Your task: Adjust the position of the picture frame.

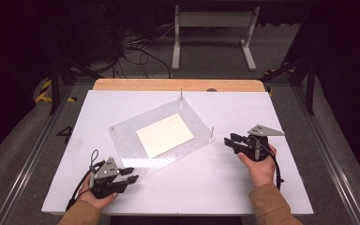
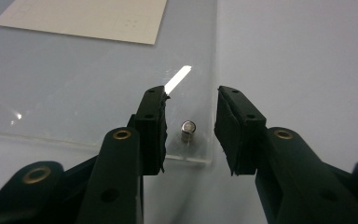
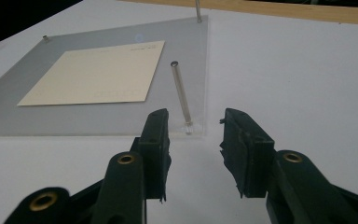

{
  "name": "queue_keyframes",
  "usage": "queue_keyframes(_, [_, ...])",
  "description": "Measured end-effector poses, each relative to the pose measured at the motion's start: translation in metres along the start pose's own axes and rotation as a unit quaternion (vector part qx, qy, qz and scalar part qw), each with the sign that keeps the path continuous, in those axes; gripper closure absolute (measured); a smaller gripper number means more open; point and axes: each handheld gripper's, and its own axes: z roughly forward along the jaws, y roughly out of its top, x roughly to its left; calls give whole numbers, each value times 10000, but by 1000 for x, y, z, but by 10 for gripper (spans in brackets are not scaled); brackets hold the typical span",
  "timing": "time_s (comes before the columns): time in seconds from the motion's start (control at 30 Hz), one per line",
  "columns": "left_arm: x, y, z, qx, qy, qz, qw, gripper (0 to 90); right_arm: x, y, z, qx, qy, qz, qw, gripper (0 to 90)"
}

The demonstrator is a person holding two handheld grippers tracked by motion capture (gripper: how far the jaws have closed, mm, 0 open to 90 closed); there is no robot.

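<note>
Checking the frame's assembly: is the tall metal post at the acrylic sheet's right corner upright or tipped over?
Upright. The post rises from the clear acrylic sheet, its base seated at the corner.

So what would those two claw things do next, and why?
Probably the left gripper eases forward a little and shuts on the short stud. Its jaws are open with the stud centred between them at the clear plate's near corner. The right gripper likewise faces a tall pin with open jaws, but that pin stands farther off.
</note>
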Motion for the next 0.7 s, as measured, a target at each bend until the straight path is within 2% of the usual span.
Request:
queue_keyframes(0.13, [-1,1,4,126,40,85,9999,694,2,-2,-1,16,17,-11,10000,606])
queue_keyframes(0.27, [-3,2,6,182,17,174,9997,775,4,-3,0,6,167,12,9999,603])
queue_keyframes(0.33, [-1,1,5,191,17,107,9998,829,6,-3,0,-4,198,-17,9998,602])
queue_keyframes(0.43, [0,2,5,185,-29,58,9998,837,8,-2,-2,-44,262,13,9996,603])
queue_keyframes(0.53, [-1,3,5,242,24,91,9997,841,8,-2,-4,-82,272,31,9996,603])
queue_keyframes(0.6, [-1,5,5,307,18,-11,9995,843,7,-2,-6,-105,250,41,9996,603])
queue_keyframes(0.7, [-3,9,7,364,-168,-100,9991,843,5,-2,-9,-144,247,69,9996,603])
